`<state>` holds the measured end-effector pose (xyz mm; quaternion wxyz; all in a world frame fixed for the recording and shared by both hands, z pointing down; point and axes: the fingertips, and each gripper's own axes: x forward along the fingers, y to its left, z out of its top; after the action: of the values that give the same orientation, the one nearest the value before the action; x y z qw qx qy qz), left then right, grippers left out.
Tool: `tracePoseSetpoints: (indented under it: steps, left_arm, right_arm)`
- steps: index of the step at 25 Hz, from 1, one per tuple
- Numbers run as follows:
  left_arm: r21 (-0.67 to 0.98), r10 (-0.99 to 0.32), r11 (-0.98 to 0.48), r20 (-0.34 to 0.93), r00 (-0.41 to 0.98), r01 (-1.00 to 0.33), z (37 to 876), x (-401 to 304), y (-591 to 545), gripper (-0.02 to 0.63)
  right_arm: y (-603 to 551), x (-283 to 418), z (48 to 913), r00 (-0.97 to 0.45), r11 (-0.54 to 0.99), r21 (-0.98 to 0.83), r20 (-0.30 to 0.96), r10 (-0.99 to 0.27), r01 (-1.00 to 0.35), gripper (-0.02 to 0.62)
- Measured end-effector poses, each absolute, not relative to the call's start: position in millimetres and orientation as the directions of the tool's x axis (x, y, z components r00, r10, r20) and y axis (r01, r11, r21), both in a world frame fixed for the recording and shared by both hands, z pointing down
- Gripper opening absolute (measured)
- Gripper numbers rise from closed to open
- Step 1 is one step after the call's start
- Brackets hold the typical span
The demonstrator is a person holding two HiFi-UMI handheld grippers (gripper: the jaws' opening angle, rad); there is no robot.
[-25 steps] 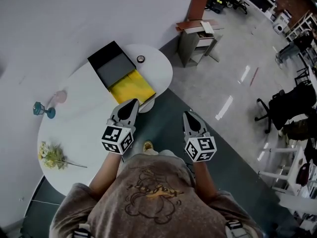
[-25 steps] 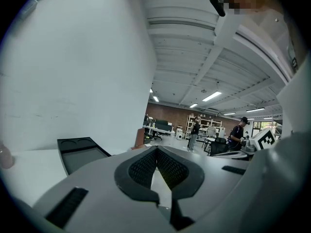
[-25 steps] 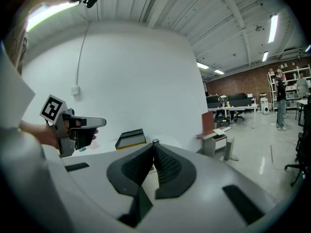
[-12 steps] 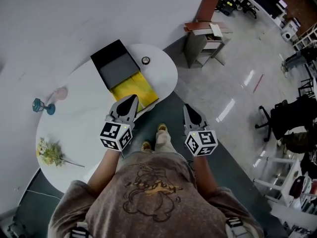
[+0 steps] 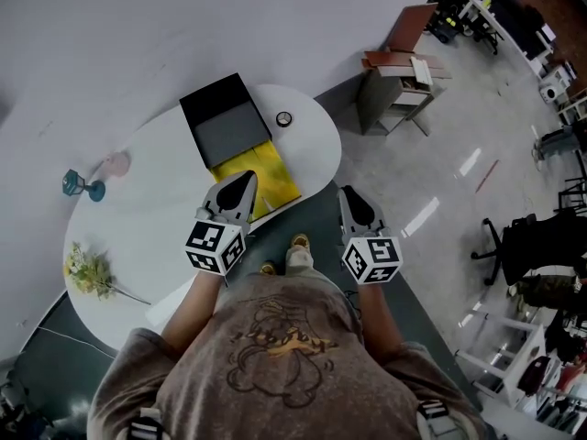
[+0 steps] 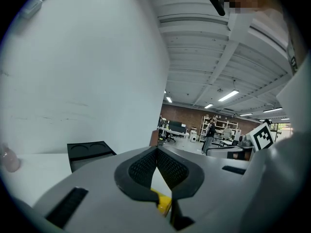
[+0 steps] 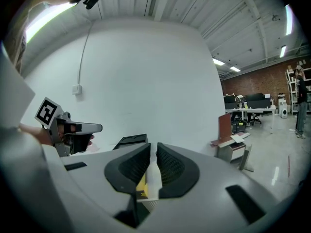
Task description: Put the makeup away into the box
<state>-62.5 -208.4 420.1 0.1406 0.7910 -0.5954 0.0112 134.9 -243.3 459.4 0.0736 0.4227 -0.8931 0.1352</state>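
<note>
On the white oval table lies a black box with its lid flung back, a grey tray and a yellow part facing me. A small round black makeup case sits on the table just right of the box. My left gripper hovers over the yellow part near the table's front edge, its jaws shut and empty. Over the floor to the right of the table is my right gripper. Its jaws have just been opening to a narrow slit with nothing between them.
A teal stemmed ornament, a pink item and a sprig of flowers lie on the table's left part. A small brown-topped stand is on the floor beyond the table, with office chairs at the right.
The person has stepped toward the table, so both grippers have moved forward. The left one now reaches over the yellow part of the box.
</note>
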Motion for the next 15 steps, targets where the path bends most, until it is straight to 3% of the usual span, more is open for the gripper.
tracePoseSetpoints:
  steps: [15]
  left_arm:
    - [0.244, -0.951, -0.192, 0.191, 0.241, -0.951, 425, -70, -241, 0.021]
  right_arm:
    - [-298, 107, 464, -0.73, 0.693, -0.23, 0.248, -0.637, -0.683, 0.322]
